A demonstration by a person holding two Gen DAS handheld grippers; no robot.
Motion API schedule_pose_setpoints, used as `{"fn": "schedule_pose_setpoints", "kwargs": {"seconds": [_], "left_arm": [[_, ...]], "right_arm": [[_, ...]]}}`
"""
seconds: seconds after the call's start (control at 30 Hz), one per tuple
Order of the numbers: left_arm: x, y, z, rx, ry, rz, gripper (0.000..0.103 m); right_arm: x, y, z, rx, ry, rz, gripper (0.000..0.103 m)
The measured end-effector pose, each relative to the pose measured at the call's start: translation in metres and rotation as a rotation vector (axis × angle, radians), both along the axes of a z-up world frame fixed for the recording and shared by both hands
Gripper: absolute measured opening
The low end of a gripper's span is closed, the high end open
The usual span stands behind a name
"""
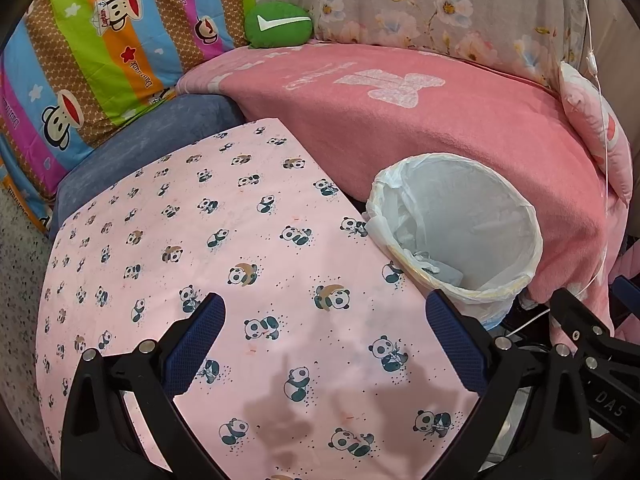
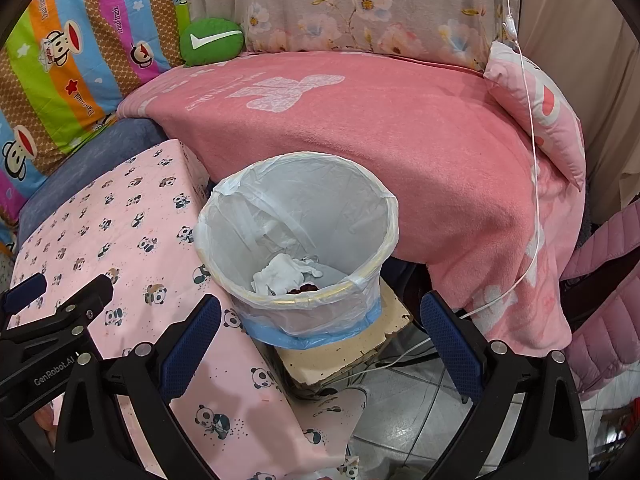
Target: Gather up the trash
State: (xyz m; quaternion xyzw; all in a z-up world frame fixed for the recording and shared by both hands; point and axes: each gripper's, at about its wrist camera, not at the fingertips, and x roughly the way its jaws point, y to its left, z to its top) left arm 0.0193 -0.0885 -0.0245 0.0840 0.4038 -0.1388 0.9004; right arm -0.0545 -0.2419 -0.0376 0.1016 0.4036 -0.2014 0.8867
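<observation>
The bin (image 2: 298, 240), lined with a white bag, stands on a worn block (image 2: 348, 344) between the table (image 2: 120, 240) and the sofa's pink blanket (image 2: 400, 140); crumpled white tissue (image 2: 286, 274) and something dark lie at its bottom; the panda cloth (image 1: 240, 260) on the table is bare. The left gripper (image 1: 326, 344) hovers over the cloth, jaws spread and empty; the right gripper (image 2: 320, 346) hangs before the bin, jaws likewise spread, holding nothing. A green cushion (image 1: 279, 25) sits behind the blanket; a white cable (image 2: 528, 128) trails down on the right.
</observation>
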Motion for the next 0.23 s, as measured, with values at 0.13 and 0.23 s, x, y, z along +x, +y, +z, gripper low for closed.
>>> {"fn": "schedule_pose_setpoints", "kwargs": {"seconds": [0.13, 0.23], "left_arm": [[0.0006, 0.0005, -0.0004, -0.003, 0.008, 0.009, 0.096], [0.0007, 0.0001, -0.0002, -0.002, 0.006, 0.001, 0.096]], "right_arm": [[-0.0001, 0.0006, -0.0005, 0.000, 0.000, 0.000, 0.098], [-0.0004, 0.0004, -0.0004, 0.000, -0.001, -0.002, 0.098]]}}
